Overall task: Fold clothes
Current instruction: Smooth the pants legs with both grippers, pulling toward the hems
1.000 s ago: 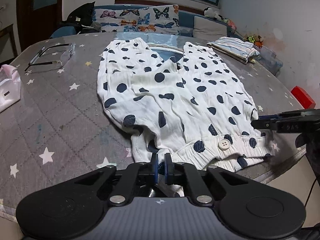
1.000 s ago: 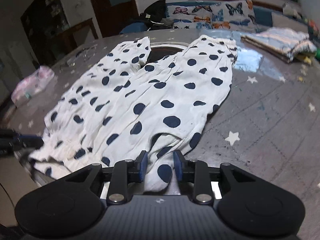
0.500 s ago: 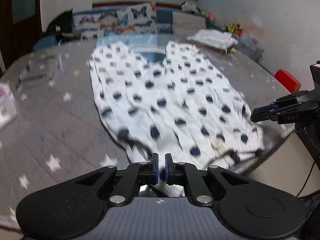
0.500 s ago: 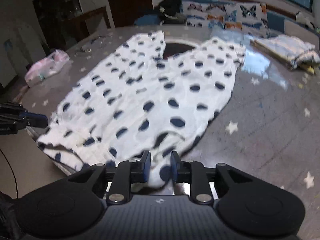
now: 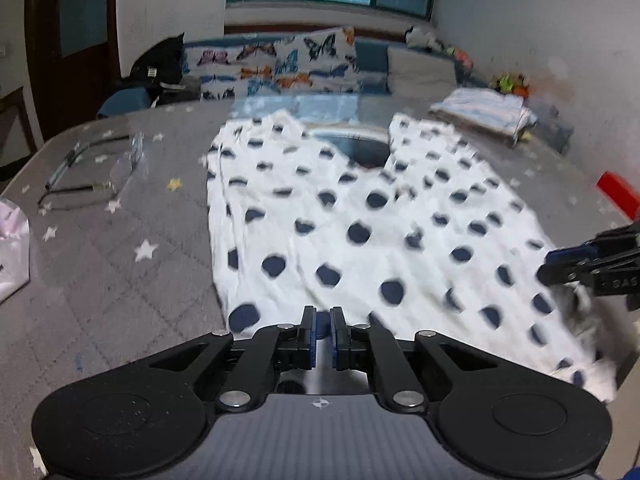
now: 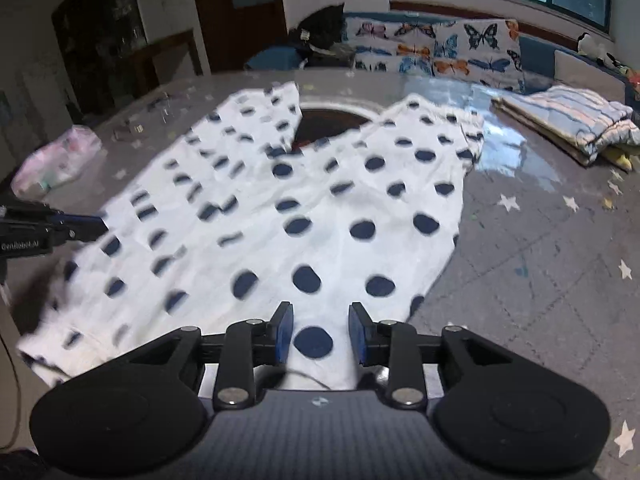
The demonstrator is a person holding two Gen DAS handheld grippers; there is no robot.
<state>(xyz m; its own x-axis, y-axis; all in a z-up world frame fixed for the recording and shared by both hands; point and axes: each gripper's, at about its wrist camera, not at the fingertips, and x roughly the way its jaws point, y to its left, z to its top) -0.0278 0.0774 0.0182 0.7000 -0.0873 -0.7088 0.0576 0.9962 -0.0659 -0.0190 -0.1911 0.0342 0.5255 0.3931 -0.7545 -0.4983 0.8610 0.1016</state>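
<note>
your left gripper pinches the near hem of the dotted trousers spread lengthwise up-frame on the worktop; your right gripper jaws have just been opening, hem between them.

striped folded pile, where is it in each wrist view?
Left wrist: striped pile upper right, on the table's far right edge, beyond the dotted pants.
Right wrist: pile far right, upper middle, right of the pants.
Shared landmark: butterfly cushions behind the table.
</note>
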